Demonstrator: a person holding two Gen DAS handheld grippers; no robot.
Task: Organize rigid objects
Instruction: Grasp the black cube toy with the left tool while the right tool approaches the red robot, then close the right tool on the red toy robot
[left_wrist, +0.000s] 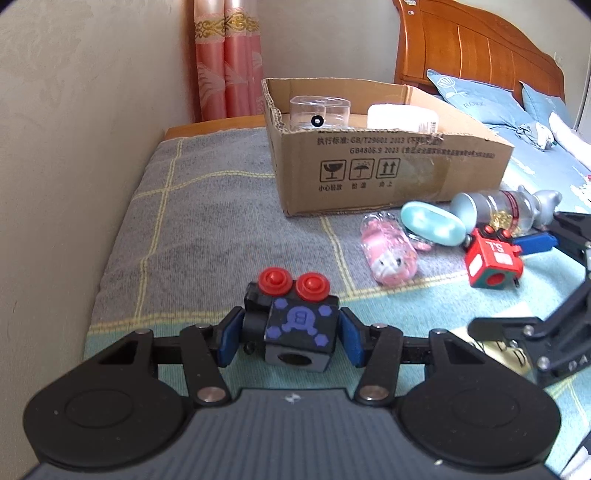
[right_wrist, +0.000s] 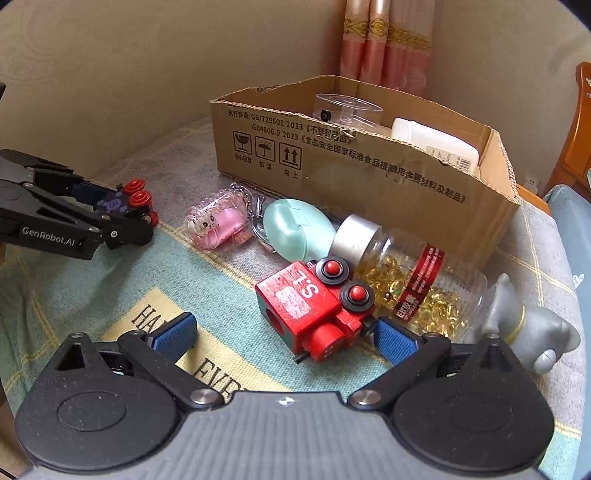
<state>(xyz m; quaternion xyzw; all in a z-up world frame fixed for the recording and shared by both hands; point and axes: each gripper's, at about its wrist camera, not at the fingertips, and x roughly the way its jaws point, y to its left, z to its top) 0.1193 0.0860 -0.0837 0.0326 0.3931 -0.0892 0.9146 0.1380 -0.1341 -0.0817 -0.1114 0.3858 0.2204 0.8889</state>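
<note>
Blue pads of the left gripper (left_wrist: 289, 338) press on both flanks of a black toy block (left_wrist: 295, 325) with two red knobs, low in the centre of the left wrist view; the grip looks complete, and the block appears to sit on the checked blanket (left_wrist: 192, 229) or just above it, which of the two cannot be told. In the right wrist view the right gripper (right_wrist: 282, 338) stands wide open, one pad well clear to the left, the other just beside the cab end of a red toy block (right_wrist: 314, 306) marked "S.L", not clamped on it. Outward from there lie a mint oval case (right_wrist: 295, 229), a pink clear keychain charm (right_wrist: 218, 221), a clear bottle of gold pieces (right_wrist: 410, 280) and a grey figurine (right_wrist: 532, 332), all crowded at centre frame before the cardboard box (left_wrist: 388, 173). The box, upper centre of the left view, already holds a clear round container (left_wrist: 319, 112) and a white bottle (left_wrist: 402, 117). To do this step well, the left hand should probably lift straight, keep the block level, clear the near wall, and set it down in the free floor beside the container. The right should centre on the red block's flat sides before closing, avoiding the bottle.
</note>
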